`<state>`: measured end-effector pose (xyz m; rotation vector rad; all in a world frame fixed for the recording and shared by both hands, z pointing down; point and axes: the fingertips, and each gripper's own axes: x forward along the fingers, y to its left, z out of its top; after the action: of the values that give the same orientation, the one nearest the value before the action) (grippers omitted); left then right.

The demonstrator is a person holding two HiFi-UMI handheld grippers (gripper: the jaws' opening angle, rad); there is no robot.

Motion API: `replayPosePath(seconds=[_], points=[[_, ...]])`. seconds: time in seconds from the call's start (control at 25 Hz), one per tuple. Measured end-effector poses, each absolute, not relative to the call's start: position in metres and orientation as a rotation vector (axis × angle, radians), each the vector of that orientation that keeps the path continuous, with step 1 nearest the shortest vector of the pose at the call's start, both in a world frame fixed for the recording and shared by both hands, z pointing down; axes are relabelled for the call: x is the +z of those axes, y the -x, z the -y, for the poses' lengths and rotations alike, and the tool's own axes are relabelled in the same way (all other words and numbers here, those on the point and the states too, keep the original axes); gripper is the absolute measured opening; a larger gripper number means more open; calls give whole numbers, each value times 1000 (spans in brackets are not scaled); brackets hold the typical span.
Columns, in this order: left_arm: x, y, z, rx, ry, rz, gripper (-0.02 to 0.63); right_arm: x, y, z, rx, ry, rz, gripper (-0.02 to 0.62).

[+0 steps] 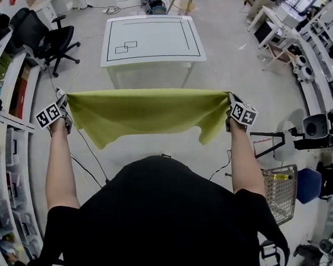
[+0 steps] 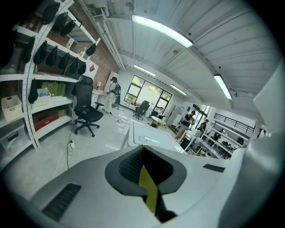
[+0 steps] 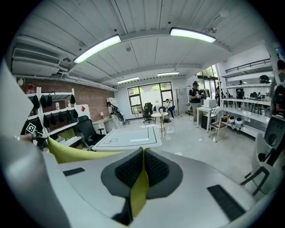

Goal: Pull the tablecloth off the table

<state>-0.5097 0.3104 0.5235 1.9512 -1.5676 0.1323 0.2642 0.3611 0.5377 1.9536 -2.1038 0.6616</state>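
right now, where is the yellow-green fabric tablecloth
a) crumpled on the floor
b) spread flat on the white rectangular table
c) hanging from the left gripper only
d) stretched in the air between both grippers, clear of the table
d: the yellow-green fabric tablecloth hangs taut between the left gripper and the right gripper, each shut on a corner, while the white rectangular table beyond it is bare.

The tablecloth (image 1: 142, 111) hangs between left gripper (image 1: 66, 103) and right gripper (image 1: 229, 101); the table (image 1: 151, 39) stands beyond.
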Motion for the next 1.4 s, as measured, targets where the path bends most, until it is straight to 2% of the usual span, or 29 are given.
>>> replayPosePath(seconds=[0.68,1.4], points=[[432,521,-284,41,-2088,1623,20,439,-253,-348,492,-2023,2214,21],[431,486,-289,42,-2098,1605,20,438,-263,-356,495,-2010,2234,21]])
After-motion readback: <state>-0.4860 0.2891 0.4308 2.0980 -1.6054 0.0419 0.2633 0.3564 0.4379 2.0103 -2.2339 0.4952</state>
